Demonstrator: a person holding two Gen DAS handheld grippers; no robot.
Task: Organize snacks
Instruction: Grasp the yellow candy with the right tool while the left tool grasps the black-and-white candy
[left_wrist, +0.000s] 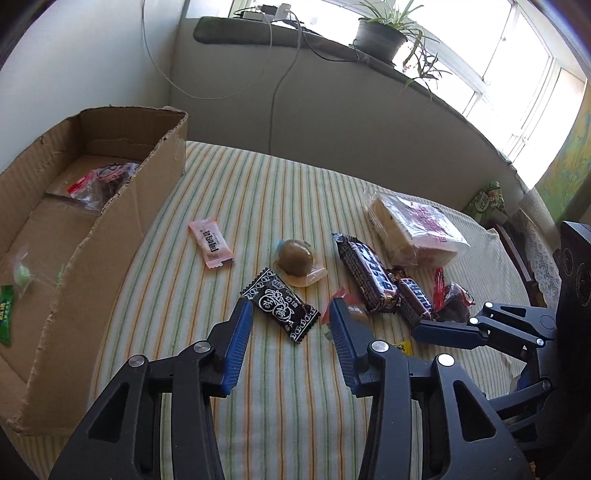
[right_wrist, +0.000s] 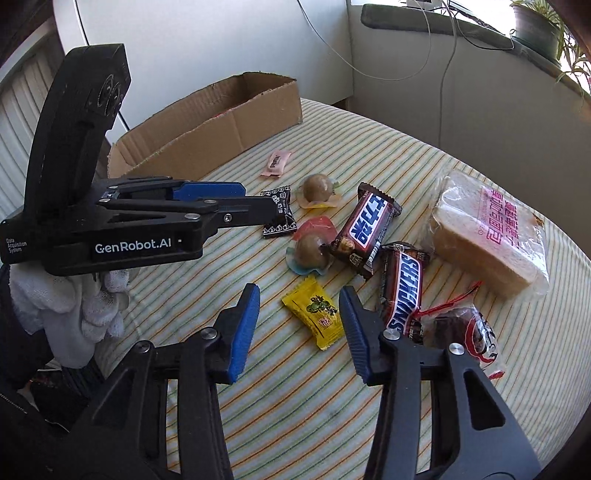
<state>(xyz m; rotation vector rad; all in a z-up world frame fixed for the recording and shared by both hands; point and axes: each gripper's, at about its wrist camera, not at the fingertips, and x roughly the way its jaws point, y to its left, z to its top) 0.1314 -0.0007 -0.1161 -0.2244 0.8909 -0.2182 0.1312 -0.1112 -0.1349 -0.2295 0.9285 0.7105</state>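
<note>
From the left wrist camera, I am holding the left gripper (left_wrist: 291, 308) over a striped cloth (left_wrist: 288, 398), its blue fingers (left_wrist: 240, 332) spread apart and gripping nothing. A black candy (left_wrist: 280, 303) is lying between the fingertips, just ahead of them, apparently not touching either one. Beyond it, a brown ball sweet (left_wrist: 295, 258) and a pink sachet (left_wrist: 211, 244) are sitting further out. To the right, two Snickers bars (left_wrist: 365, 275) are lying side by side, with wrapped bread (left_wrist: 413, 232) behind them. A cardboard box (left_wrist: 110, 236) is standing at the left, holding a few packets. The right gripper (left_wrist: 443, 328) is reaching in from the right edge.

From the right wrist camera, I am hovering the right gripper (right_wrist: 299, 295), fingers (right_wrist: 245, 325) apart and empty. A yellow candy (right_wrist: 314, 312) is lying between the fingertips, closer to the right one. Bars and a red-tied packet (right_wrist: 465, 328) are lying just right of that finger. The left gripper's tip is over the black candy.
</note>
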